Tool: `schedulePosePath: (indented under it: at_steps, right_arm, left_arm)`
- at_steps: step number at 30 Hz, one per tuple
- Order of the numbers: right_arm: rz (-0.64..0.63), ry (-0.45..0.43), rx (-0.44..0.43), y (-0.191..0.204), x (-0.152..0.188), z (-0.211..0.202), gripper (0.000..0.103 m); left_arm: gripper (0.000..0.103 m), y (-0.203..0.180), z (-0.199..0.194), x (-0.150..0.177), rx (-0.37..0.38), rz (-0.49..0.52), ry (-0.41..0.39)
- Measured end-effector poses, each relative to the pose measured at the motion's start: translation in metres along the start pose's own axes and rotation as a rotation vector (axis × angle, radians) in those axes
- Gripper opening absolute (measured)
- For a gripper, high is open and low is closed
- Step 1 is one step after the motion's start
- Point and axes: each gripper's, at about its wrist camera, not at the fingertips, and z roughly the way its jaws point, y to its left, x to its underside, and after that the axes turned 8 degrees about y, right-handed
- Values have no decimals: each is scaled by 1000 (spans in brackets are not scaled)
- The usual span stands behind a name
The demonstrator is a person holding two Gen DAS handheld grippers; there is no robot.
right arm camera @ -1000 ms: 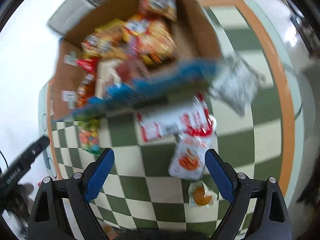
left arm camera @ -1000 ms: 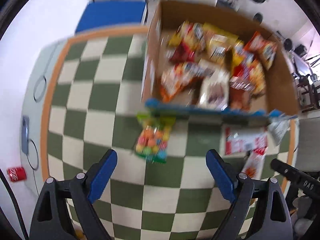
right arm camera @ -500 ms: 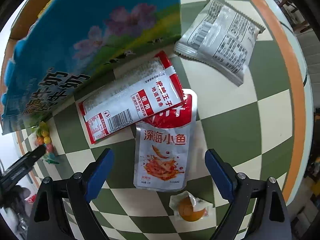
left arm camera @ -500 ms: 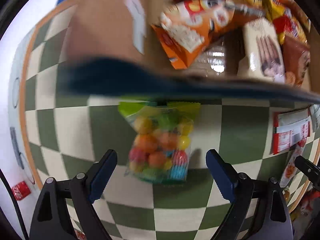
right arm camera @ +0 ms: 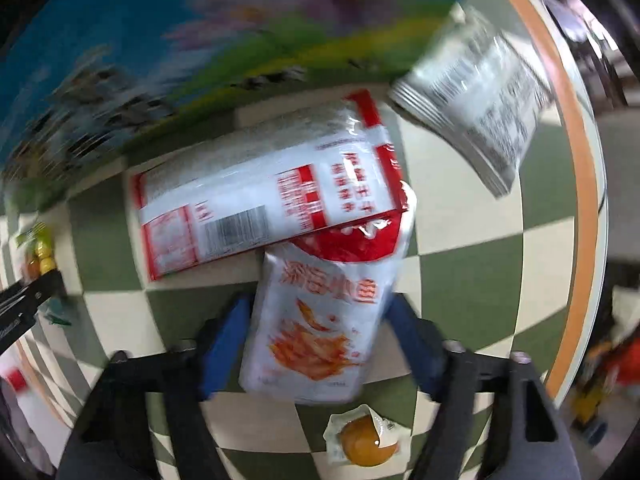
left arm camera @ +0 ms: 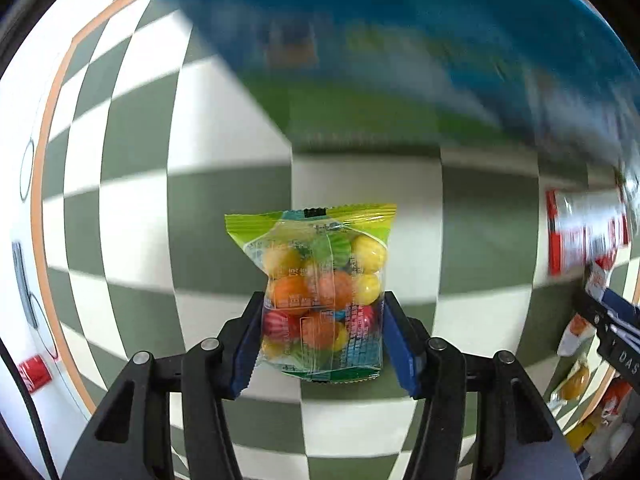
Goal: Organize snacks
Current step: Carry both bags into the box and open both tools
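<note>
A clear bag of coloured candy balls [left arm camera: 320,280] with a yellow-green top lies on the green-and-white checked cloth [left arm camera: 136,240]. My left gripper [left arm camera: 322,320] points down over it. Its blue jaws are closing and pinch the bag's lower sides. In the right wrist view a white-and-red fish snack pouch [right arm camera: 320,340] lies between the blue pads of my right gripper [right arm camera: 320,304]. Those jaws are closing too and touch its edges. The candy bag [right arm camera: 38,252] also shows at that view's far left.
The blue printed wall of the snack box [left arm camera: 400,40] [right arm camera: 200,40] fills the top of both views. A red-and-white packet [right arm camera: 260,200] overlaps the pouch's top. A silver packet [right arm camera: 480,108] lies to the right, a small orange-filled packet [right arm camera: 364,440] below. A red can [left arm camera: 36,370] lies on the floor.
Both grippers have dropped close to the cloth. Their jaws went from wide open to closed in on the candy bag and the fish pouch. The box's inside is no longer visible.
</note>
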Motion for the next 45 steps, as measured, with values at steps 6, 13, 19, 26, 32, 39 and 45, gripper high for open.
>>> schedulePosePath:
  at_steps: [6, 13, 19, 26, 32, 39, 45]
  right_arm:
    - [-52, -4, -37, 2, 31, 5, 58]
    - [-113, 16, -92, 9, 81, 22, 54]
    - [-120, 3, -140, -2, 115, 22, 50]
    - [-120, -41, -235, -23, 136, -13, 50]
    - [-149, -123, -324, -55, 131, -76, 50]
    - [-196, -243, -365, -40, 87, -175, 50]
    - [-215, -333, -321, -26, 24, -224, 50]
  left_arm:
    - [53, -27, 14, 53, 71, -5, 43]
    - [53, -63, 17, 80, 117, 7, 48]
    - [53, -81, -5, 89, 128, 34, -1]
    - [53, -83, -57, 108, 172, 53, -82]
    - [53, -62, -130, 74, 232, 62, -171]
    - [53, -51, -199, 28, 260, 73, -249]
    - [53, -51, -215, -40, 206, 68, -266]
